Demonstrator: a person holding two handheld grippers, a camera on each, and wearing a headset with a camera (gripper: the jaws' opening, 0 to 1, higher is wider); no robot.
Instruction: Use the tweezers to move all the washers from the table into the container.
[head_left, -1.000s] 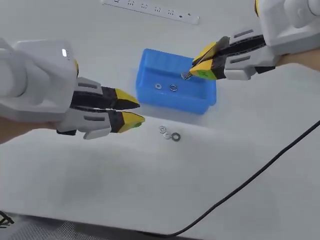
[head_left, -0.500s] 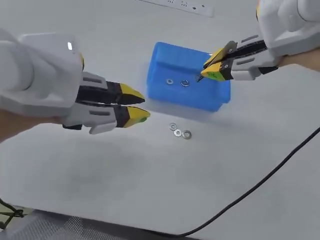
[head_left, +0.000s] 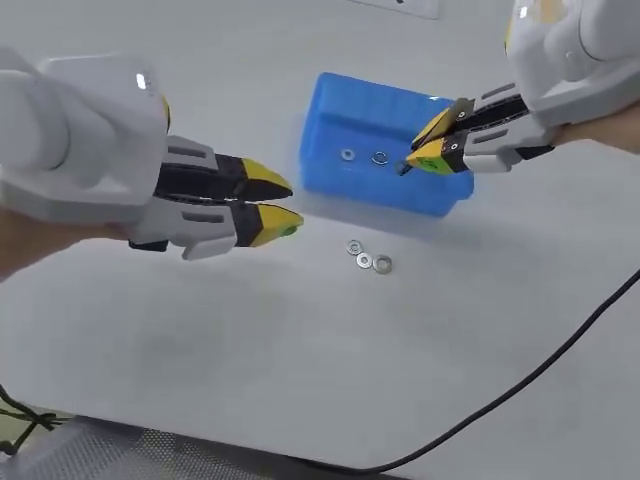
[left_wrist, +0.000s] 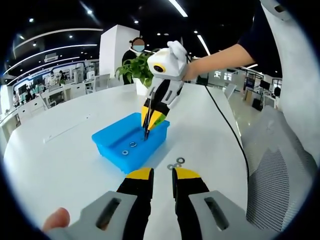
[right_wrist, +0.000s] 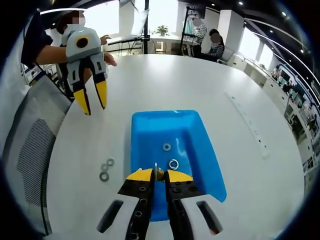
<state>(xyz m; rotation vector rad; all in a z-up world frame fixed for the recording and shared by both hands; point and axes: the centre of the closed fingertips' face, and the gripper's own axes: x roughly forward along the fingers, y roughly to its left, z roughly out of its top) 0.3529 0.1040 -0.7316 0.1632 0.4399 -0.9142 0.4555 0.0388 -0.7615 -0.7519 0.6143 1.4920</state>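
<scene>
white tabletop: three washers lie just outside the container, between both claws; right claw, clamped on tweezers, hangs over the container; left claw narrow, empty.

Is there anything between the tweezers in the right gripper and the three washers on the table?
Only the near wall of the container: the tweezers point into it, the washers lie on the table just outside it. The left gripper hovers aside.

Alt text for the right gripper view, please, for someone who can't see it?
The right gripper holds tweezers over a blue container with two washers inside. Three washers lie on the white table beside it, the left gripper beyond them.
</scene>
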